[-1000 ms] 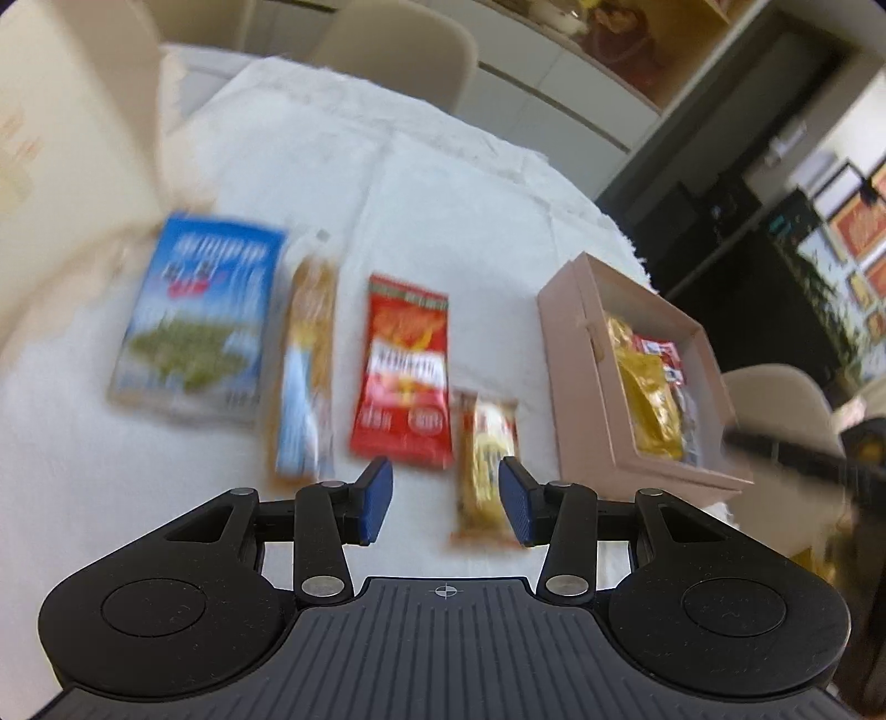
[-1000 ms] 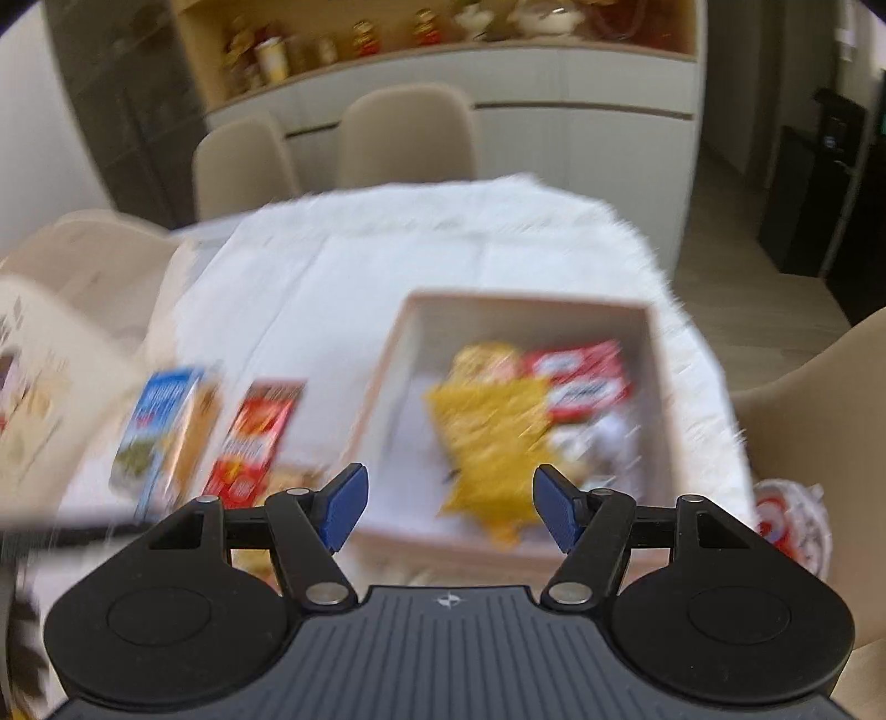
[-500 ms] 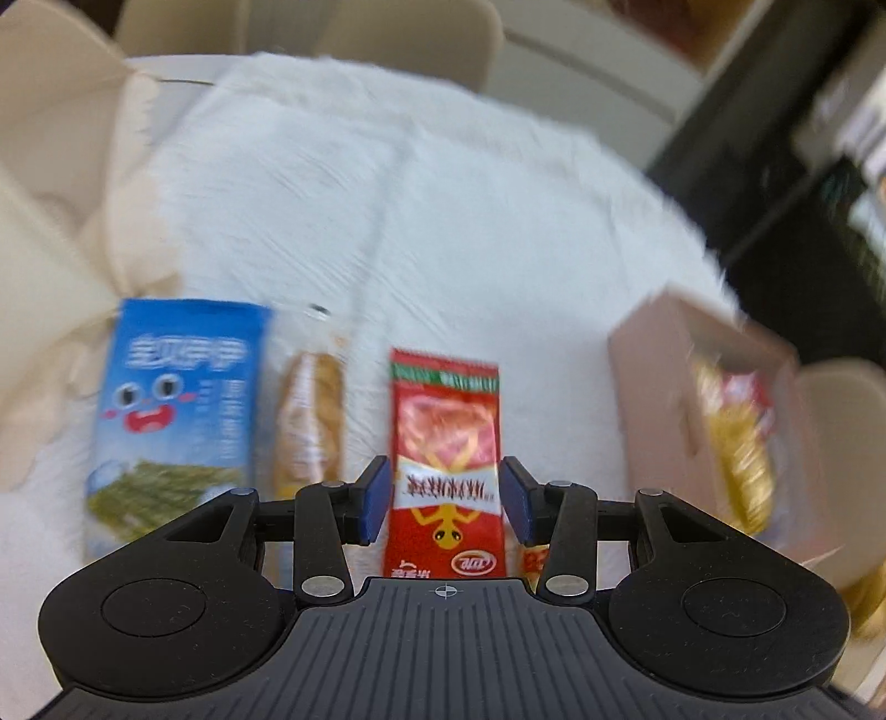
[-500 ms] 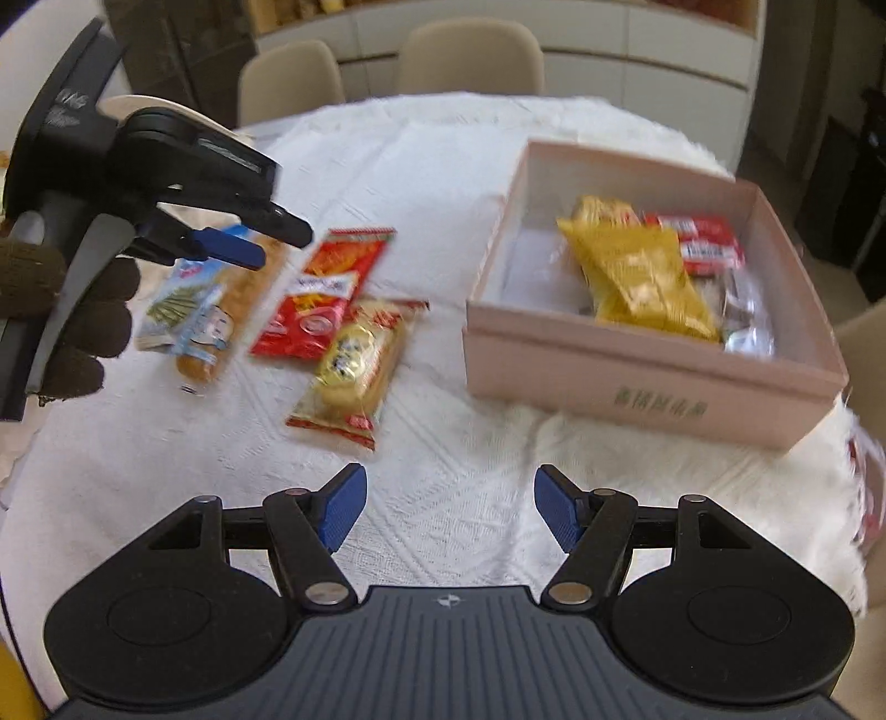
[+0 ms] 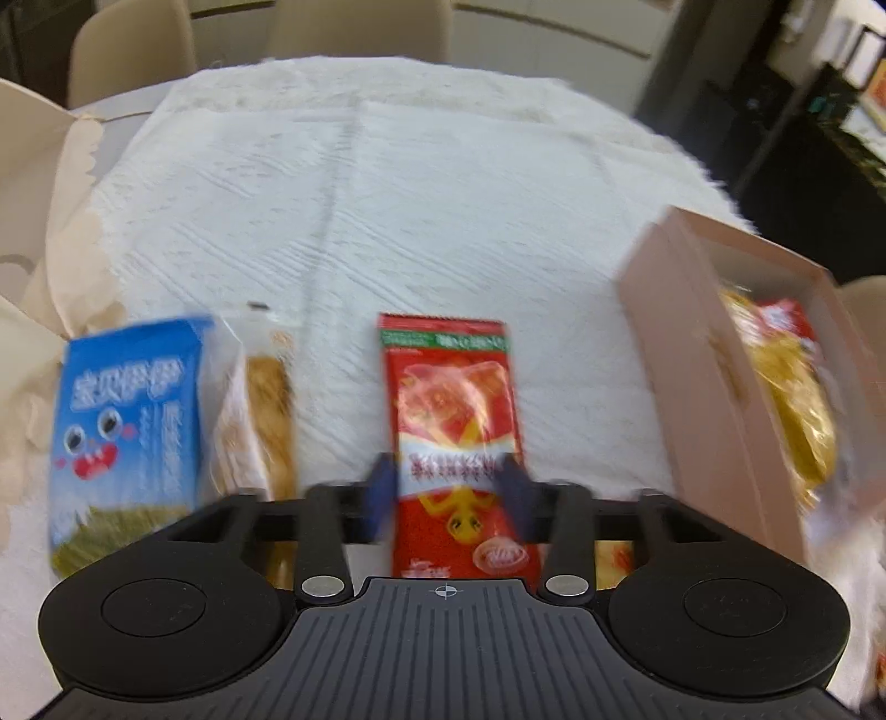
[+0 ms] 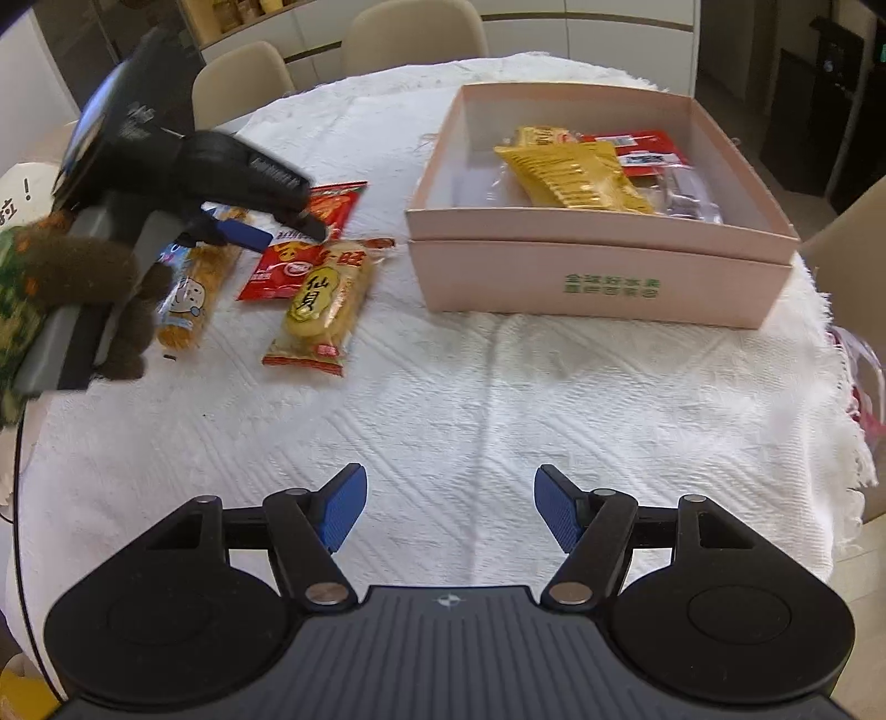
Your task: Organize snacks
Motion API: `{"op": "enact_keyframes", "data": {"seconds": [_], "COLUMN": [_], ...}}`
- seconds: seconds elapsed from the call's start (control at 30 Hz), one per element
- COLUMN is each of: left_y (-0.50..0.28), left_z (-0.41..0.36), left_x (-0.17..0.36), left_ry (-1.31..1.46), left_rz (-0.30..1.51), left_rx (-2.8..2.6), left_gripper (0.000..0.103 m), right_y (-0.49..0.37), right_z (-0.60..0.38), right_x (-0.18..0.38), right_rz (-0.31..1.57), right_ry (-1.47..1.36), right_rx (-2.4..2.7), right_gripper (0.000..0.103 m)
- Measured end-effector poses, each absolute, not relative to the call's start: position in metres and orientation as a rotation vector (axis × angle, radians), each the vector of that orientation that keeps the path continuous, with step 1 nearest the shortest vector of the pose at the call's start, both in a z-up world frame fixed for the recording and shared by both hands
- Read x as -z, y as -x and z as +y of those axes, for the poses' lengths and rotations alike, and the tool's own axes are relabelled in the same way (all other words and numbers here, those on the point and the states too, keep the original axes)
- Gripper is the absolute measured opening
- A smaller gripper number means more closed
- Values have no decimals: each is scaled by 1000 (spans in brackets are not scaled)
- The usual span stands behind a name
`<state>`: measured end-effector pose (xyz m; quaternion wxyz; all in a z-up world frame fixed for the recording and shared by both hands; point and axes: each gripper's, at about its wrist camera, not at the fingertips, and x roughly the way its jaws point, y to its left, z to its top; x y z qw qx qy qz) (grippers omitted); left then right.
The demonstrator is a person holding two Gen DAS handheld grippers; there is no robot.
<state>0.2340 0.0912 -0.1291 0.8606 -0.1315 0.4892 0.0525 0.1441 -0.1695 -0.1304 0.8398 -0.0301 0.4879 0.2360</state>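
A red snack packet (image 5: 457,410) lies on the white cloth and also shows in the right wrist view (image 6: 310,243). My left gripper (image 5: 449,498) is open, with one finger on each side of the packet's near end; in the right wrist view (image 6: 266,227) it hangs over the packet. A blue packet (image 5: 127,432), a long biscuit packet (image 5: 266,410) and a yellow rice-cracker packet (image 6: 326,302) lie beside it. A pink box (image 6: 603,266) holds a yellow bag (image 6: 576,177) and other snacks. My right gripper (image 6: 449,515) is open and empty above bare cloth near the front edge.
The round table carries a white cloth (image 6: 498,399). Beige chairs (image 6: 415,27) stand at the far side, and a cabinet stands behind them. A beige bag (image 5: 39,221) sits at the table's left. A chair (image 6: 853,232) stands at the right.
My left gripper has dropped lower and forward over the red packet, whose near end now lies between its fingers. My right gripper has pulled back toward the front edge, away from the box.
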Motion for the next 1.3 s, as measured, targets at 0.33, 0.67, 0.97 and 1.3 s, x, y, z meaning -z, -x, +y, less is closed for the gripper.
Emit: {"op": "enact_keyframes", "data": {"seconds": [0.33,0.67,0.97,1.3], "left_y": [-104,-22,-9,-135], "left_z": [95,148,163,160], "left_x": [129,108,107,81], "left_ry": [407,631,669,477], "left_rz": [1048,939,960,878], "left_rx": [-83,-213,-238,-189], "left_gripper": [20,22,23,28], "right_y": [-155,-198,-222,-191], "right_z": [-152,-18,47,-86], "right_x": [112,103,126,92], "right_rz": [936,933,996,866], "right_ry": [141,144,191,124], "right_rx": [-556,-777,-875,-683], "right_gripper": [68,68,69,74]}}
